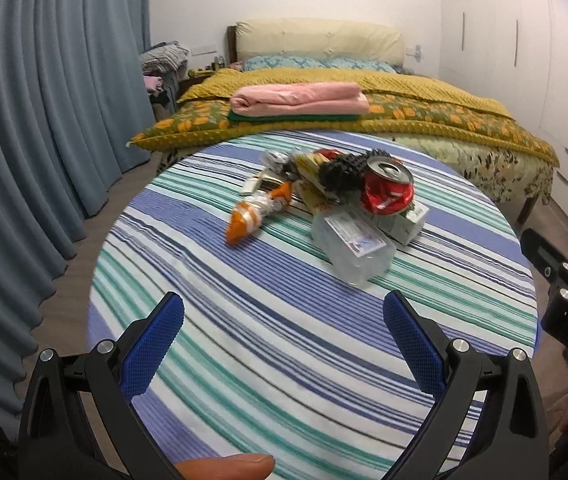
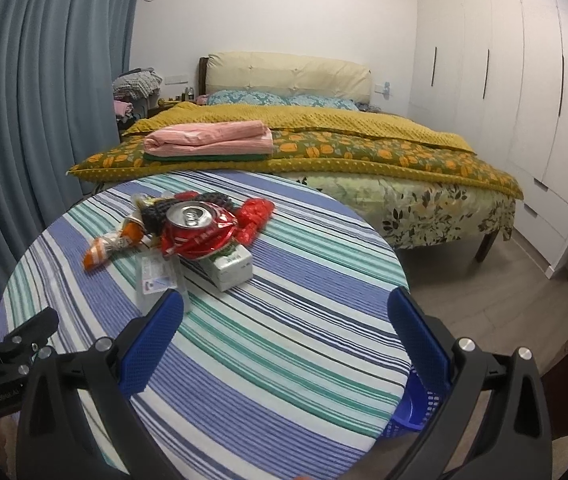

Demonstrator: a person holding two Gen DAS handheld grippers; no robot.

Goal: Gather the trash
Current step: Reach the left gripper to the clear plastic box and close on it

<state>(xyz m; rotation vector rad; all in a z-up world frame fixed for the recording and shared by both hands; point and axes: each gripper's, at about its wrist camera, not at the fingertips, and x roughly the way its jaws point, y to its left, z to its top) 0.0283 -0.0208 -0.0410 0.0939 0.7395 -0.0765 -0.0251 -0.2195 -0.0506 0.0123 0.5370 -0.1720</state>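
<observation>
Left wrist view has your left tongs (image 1: 284, 344) gaping, empty, short of the trash pile (image 1: 336, 196) mid-surface (image 1: 244, 360). Right tongs (image 2: 286, 342) gape too. Careful: that crushed can (image 2: 196, 228) perches on a carton (image 2: 230, 266) and could roll off. Only the right view catches the blue basket (image 2: 414, 408) below the edge.

Soft indoor light, strong fisheye warp

Black tongs (image 1: 284, 320) with blue textured pads (image 1: 156, 344) and silver screws.
</observation>
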